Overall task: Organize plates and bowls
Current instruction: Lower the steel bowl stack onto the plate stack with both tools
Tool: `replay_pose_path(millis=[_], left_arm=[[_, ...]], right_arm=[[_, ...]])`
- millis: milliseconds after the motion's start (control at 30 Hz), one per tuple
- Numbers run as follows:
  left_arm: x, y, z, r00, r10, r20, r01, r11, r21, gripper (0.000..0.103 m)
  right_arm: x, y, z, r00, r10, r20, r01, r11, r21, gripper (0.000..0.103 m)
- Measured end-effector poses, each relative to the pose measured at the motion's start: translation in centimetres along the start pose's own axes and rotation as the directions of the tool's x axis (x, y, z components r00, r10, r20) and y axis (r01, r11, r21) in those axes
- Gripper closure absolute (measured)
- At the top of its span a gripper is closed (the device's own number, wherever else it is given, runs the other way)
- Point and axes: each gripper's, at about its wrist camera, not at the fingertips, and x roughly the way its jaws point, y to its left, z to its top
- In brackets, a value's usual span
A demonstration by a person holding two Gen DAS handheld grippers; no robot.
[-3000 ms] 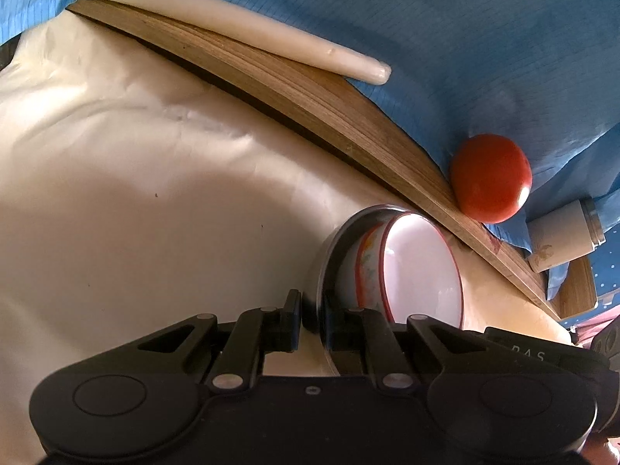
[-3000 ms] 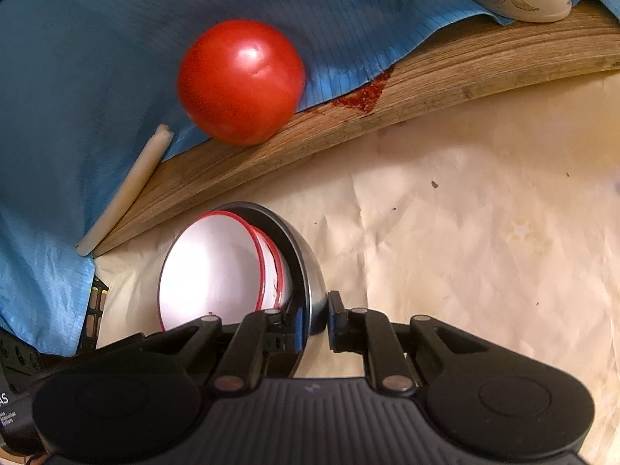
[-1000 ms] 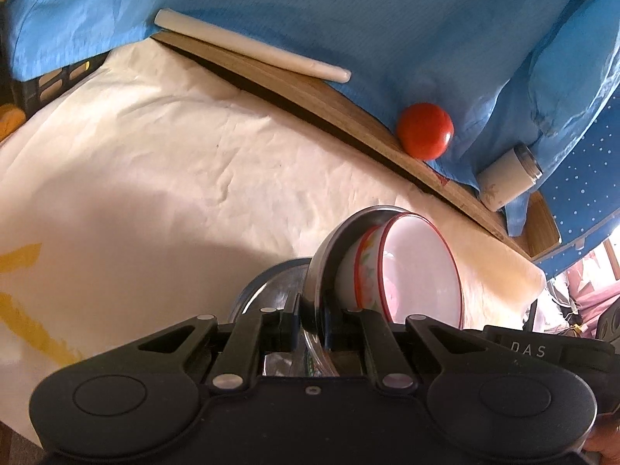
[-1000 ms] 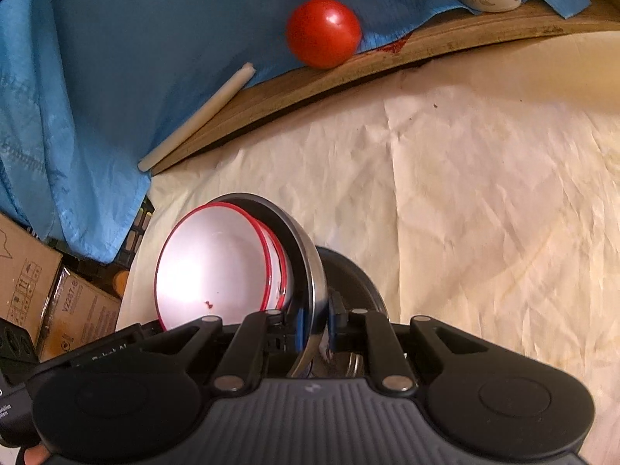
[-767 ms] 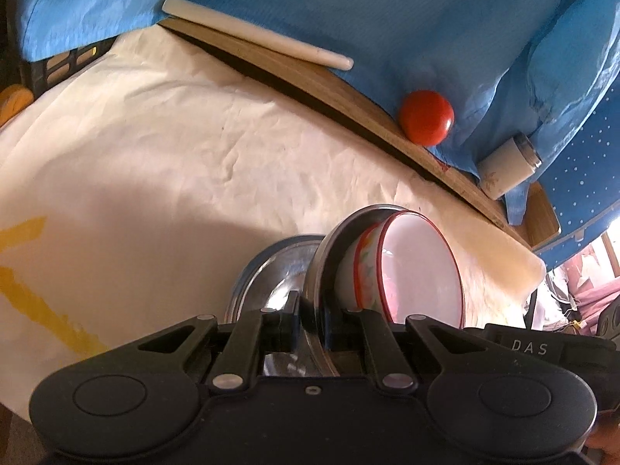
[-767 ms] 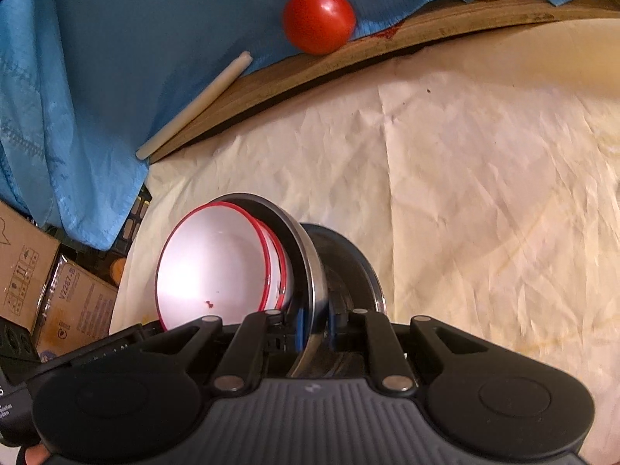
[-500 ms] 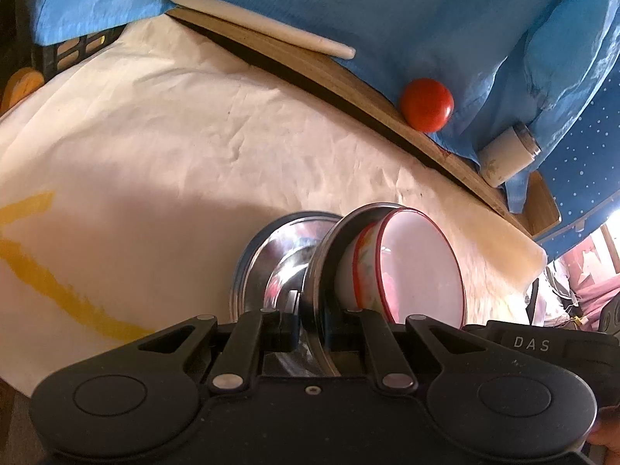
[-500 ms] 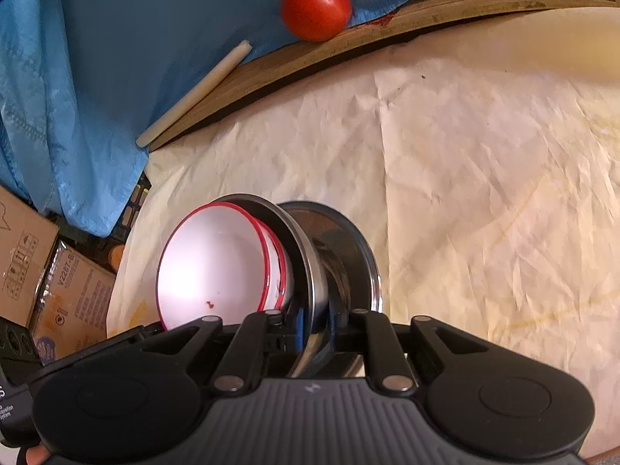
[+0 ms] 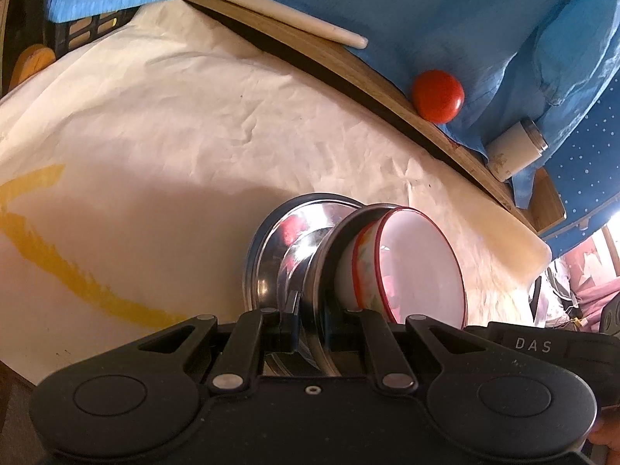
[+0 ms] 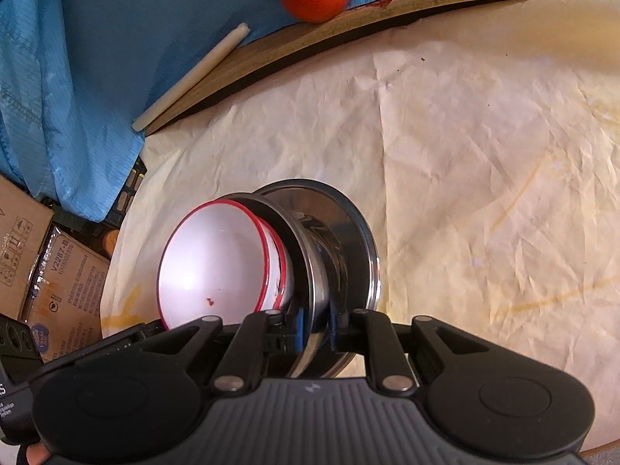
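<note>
My left gripper (image 9: 310,327) and my right gripper (image 10: 314,329) are both shut on opposite rims of a steel bowl (image 9: 327,267), which also shows in the right wrist view (image 10: 306,255). A white bowl with a red rim (image 9: 418,267) sits nested inside it and shows in the right wrist view (image 10: 217,267) too. The pair hangs just above a steel plate (image 9: 271,244) lying on the cream table cover, also in the right wrist view (image 10: 360,240). I cannot tell whether the bowl touches the plate.
A wooden board (image 9: 348,62) runs along the table's far edge under blue cloth (image 9: 387,7). On it lie a white stick (image 9: 271,11), a red tomato (image 9: 438,95) and a white cup (image 9: 511,151). Cardboard boxes (image 10: 46,255) stand beyond the table's left edge.
Both grippers, holding the nested bowls, have pulled back from the wooden board. The steel plate has come into view beneath the bowls and shows more fully now.
</note>
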Motion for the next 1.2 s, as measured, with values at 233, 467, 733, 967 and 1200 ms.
replay_pose_path(millis=[233, 467, 733, 967, 1200], left_arm=[[0.5, 0.3, 0.0, 1.000, -0.003, -0.003, 0.003, 1.000, -0.008, 0.093], [1.0, 0.7, 0.3, 1.000, -0.005, -0.009, 0.005, 1.000, -0.023, 0.093], [1.3, 0.8, 0.5, 1.000, -0.009, -0.012, 0.008, 0.999, -0.033, 0.093], [1.7, 0.8, 0.8, 1.000, -0.009, -0.008, 0.009, 0.999, -0.035, 0.093], [1.9, 0.8, 0.9, 1.000, -0.004, -0.007, 0.004, 0.999, -0.034, 0.093]], right_arm=[[0.4, 0.3, 0.3, 1.000, -0.013, -0.006, 0.013, 1.000, -0.001, 0.088], [0.6, 0.3, 0.5, 1.000, -0.016, -0.012, 0.016, 1.000, 0.001, 0.087], [0.7, 0.4, 0.9, 1.000, -0.024, -0.007, 0.024, 1.000, 0.005, 0.087], [0.8, 0.5, 1.1, 1.000, -0.025, 0.000, 0.025, 1.000, 0.007, 0.086], [0.9, 0.4, 1.2, 1.000, -0.023, -0.001, 0.023, 1.000, 0.009, 0.086]])
